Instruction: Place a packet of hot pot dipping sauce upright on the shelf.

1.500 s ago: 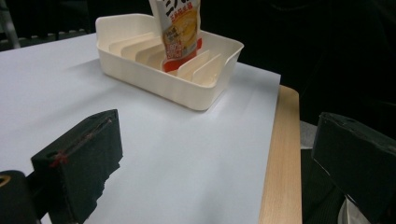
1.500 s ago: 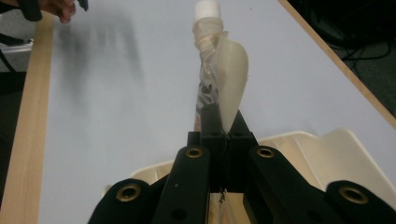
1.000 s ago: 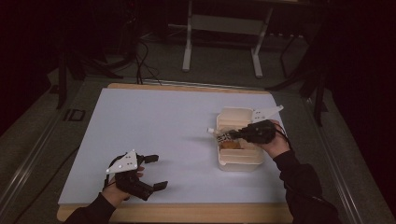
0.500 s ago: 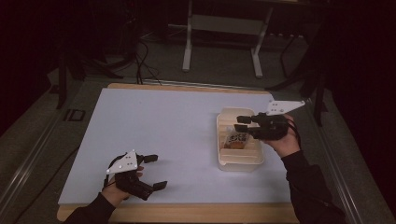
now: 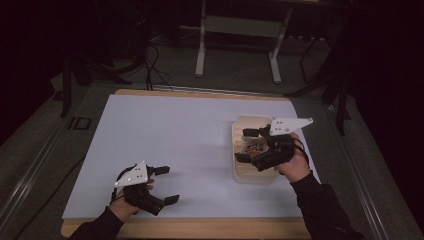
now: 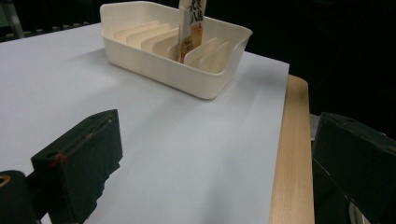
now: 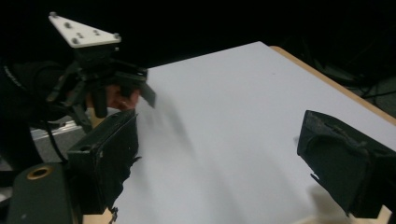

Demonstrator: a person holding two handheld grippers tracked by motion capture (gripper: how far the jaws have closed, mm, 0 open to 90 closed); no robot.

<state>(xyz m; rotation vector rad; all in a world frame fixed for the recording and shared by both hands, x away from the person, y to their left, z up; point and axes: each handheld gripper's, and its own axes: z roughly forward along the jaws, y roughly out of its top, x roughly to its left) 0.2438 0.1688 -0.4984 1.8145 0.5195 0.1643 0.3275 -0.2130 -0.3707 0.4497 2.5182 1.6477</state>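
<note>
A cream slotted tray (image 5: 239,172) sits at the right of the white table cover. One printed packet (image 5: 256,146) stands in a slot of it, upright in the left gripper view (image 6: 191,28), where the tray (image 6: 159,65) lies ahead. My right gripper (image 5: 244,145) hovers over the tray, open and holding nothing; its jaws (image 7: 224,163) stand wide apart and face across the table. My left gripper (image 5: 167,185) rests near the front left edge, open and holding nothing, with its jaws (image 6: 219,163) spread over the cover's corner.
The white cover (image 5: 175,140) lies on a wooden tabletop whose edge (image 6: 292,154) runs just past the left gripper's jaws. Beyond the table stand a metal frame (image 5: 235,45) and cables on a dark floor. In the right gripper view, the other hand's gripper (image 7: 100,79) shows farther off.
My right gripper rose out of the tray, swung right, then came back toward the near end of the tray. The packet stays in its slot. The left gripper has not moved.
</note>
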